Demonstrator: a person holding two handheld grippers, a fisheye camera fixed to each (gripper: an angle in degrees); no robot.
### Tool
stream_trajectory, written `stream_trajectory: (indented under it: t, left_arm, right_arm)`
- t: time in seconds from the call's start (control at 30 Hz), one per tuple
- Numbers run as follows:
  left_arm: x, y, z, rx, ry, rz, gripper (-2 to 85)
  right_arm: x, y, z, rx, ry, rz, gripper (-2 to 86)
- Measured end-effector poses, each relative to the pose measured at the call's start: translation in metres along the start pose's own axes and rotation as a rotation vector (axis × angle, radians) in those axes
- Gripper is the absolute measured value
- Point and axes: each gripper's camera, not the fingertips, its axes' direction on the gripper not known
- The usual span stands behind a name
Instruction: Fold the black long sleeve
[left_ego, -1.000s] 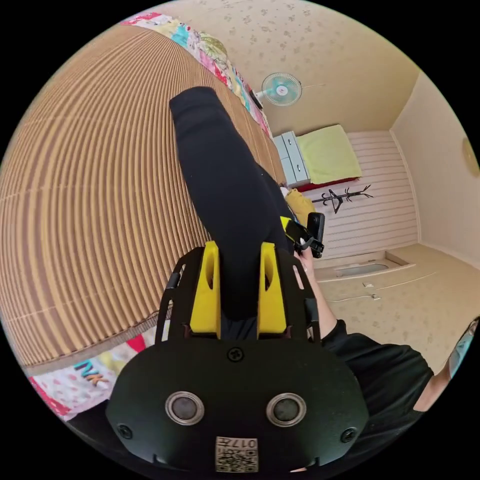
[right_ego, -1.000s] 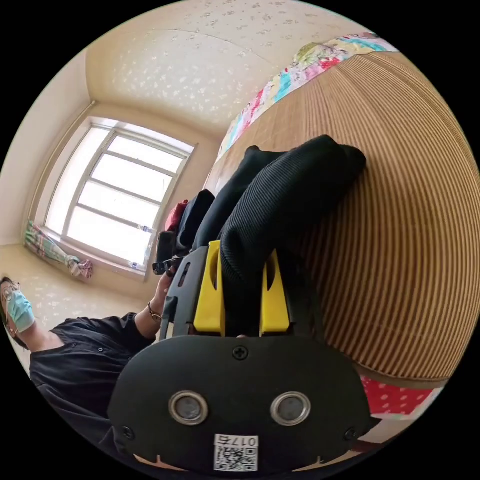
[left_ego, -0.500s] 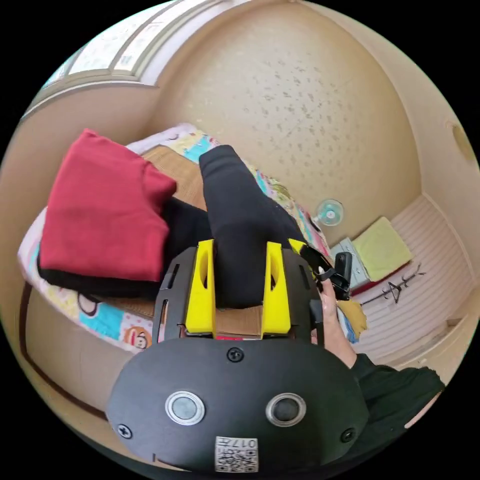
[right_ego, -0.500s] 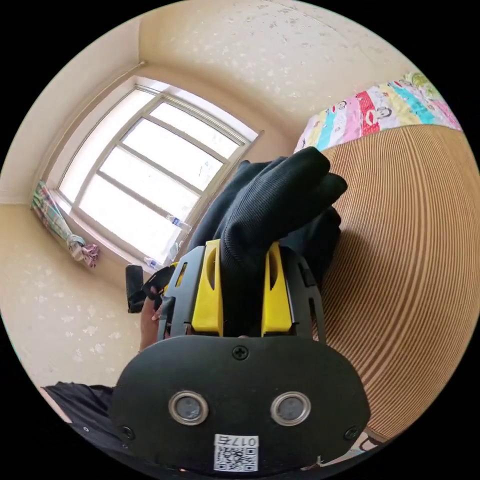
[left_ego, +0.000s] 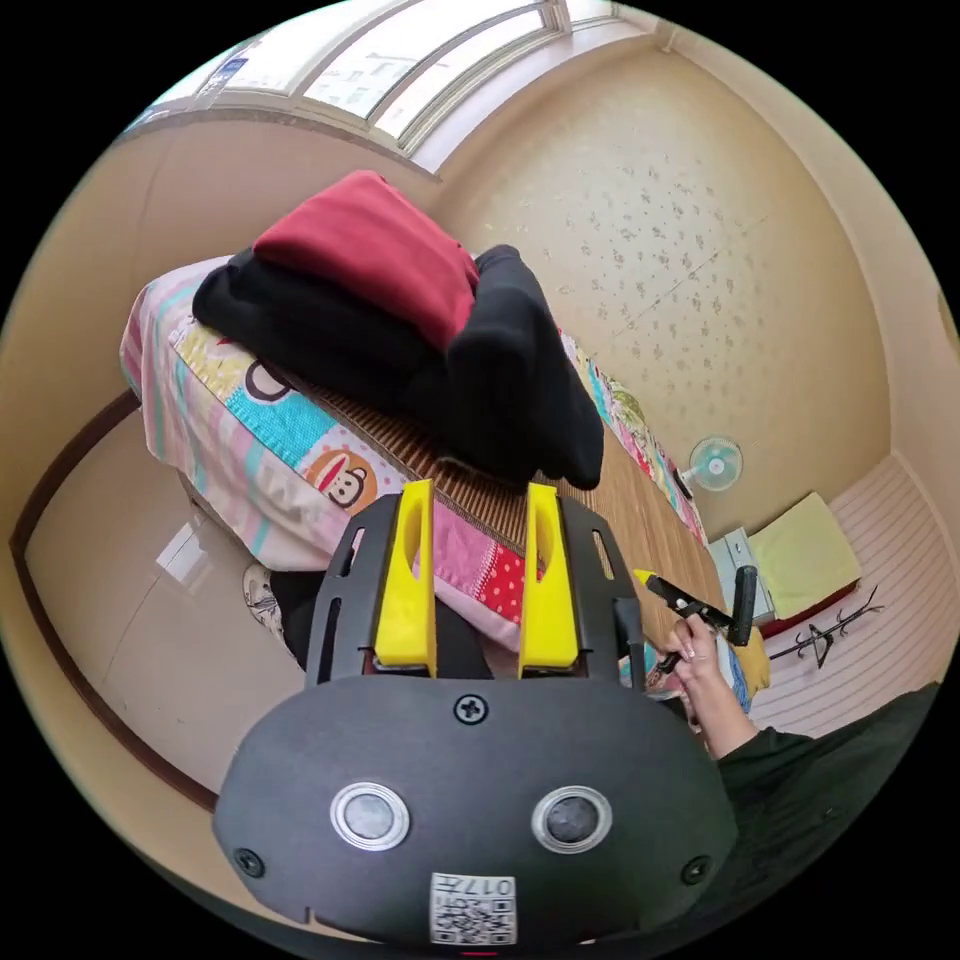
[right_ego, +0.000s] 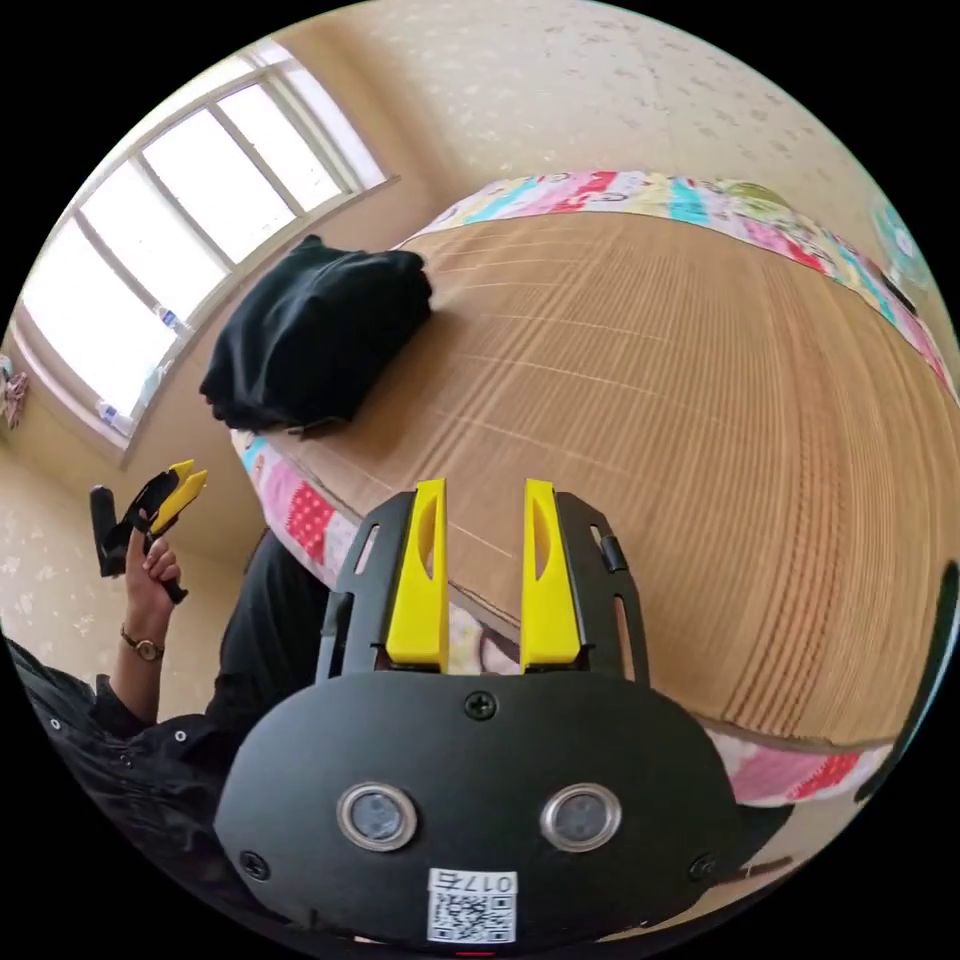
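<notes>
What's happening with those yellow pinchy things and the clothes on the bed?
A person is folding clothes with tongs in each hand. Right now the left tongs and right tongs are both open and empty. The folded black long sleeve lies on the woven mat, beside a stack with a red garment on top, near the bed's end.

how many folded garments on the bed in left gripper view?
3, maybe more hidden: a red top stacked on a black garment, and the black long sleeve leaning against them on the mat.
</notes>
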Motion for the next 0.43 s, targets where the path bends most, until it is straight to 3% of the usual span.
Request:
stream_trajectory:
  t: [0.27, 0.33, 0.43]
  left_arm:
    - [0.143, 0.050, 0.055, -0.230, -0.223, 0.480, 10.5]
    - [0.182, 0.058, 0.064, -0.212, -0.244, 0.580, 9.1]
    - [0.209, 0.056, 0.070, -0.185, -0.158, 0.550, 8.8]
  right_arm:
    - [0.171, 0.106, -0.234, 0.207, 0.787, 0.332, 3.8]
    - [0.190, 0.122, -0.280, 0.298, 0.893, 0.400, 4.7]
    - [0.234, 0.147, -0.328, 0.391, 0.954, 0.582, 8.7]
